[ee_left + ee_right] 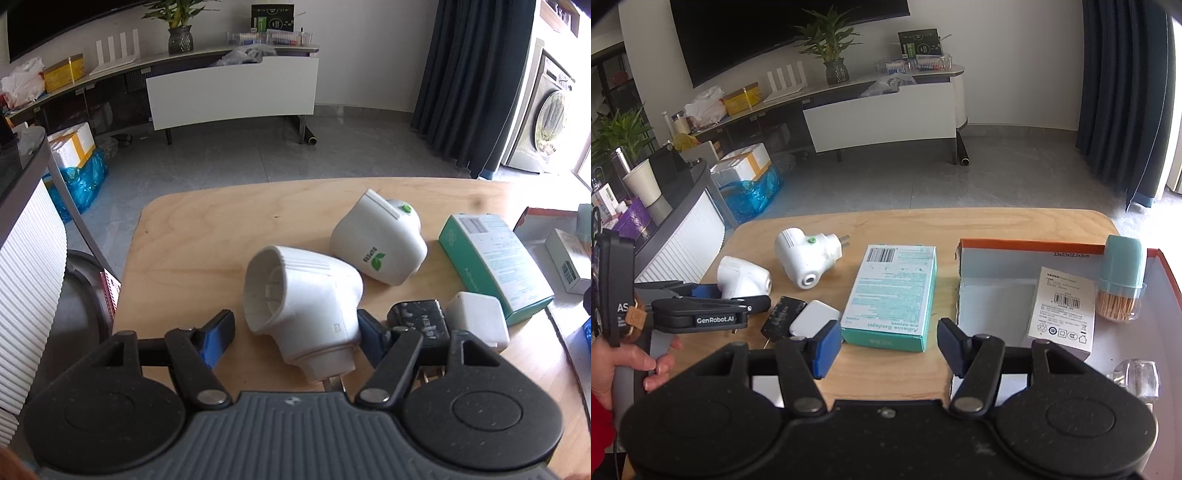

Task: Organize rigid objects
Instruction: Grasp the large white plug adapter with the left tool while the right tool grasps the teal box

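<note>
On the light wooden table (pixel 177 236), the left gripper (pixel 295 334) straddles the near white elbow-shaped plastic plug adapter (pixel 303 295), jaws apart; its long axis runs away from the gripper.

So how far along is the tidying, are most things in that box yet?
Partly. The tray already holds a small white box and a toothpick jar. The left gripper straddles a white plug adapter, its jaws not yet clamped; the right gripper is open and empty. Left on the table: second adapter, bandage box, black plug, white charger.
</note>
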### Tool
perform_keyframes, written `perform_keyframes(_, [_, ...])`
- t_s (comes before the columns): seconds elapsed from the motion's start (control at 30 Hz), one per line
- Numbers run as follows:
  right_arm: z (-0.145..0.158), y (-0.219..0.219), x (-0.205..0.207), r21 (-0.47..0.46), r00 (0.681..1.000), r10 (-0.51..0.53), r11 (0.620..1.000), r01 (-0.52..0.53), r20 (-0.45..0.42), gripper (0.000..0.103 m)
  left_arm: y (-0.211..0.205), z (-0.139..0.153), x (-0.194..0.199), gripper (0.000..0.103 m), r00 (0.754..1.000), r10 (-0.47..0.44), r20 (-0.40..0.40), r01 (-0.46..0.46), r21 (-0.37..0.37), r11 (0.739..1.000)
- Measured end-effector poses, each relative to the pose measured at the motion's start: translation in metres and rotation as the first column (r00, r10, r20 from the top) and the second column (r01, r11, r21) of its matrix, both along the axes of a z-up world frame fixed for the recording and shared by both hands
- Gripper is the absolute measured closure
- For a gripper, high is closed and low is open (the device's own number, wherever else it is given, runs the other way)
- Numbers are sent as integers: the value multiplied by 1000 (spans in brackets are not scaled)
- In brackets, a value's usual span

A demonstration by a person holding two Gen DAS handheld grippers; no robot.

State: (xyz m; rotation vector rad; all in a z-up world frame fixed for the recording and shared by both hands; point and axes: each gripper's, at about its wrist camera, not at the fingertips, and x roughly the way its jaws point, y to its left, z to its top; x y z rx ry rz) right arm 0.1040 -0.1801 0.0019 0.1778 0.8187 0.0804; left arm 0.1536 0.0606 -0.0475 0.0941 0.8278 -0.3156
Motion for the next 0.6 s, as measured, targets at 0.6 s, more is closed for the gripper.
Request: perform_keyframes(0.6, [-30,28,75,-49,992,-107,993,104,-70,13,-4,12,-16,36,992,122,21,-123,31,992])
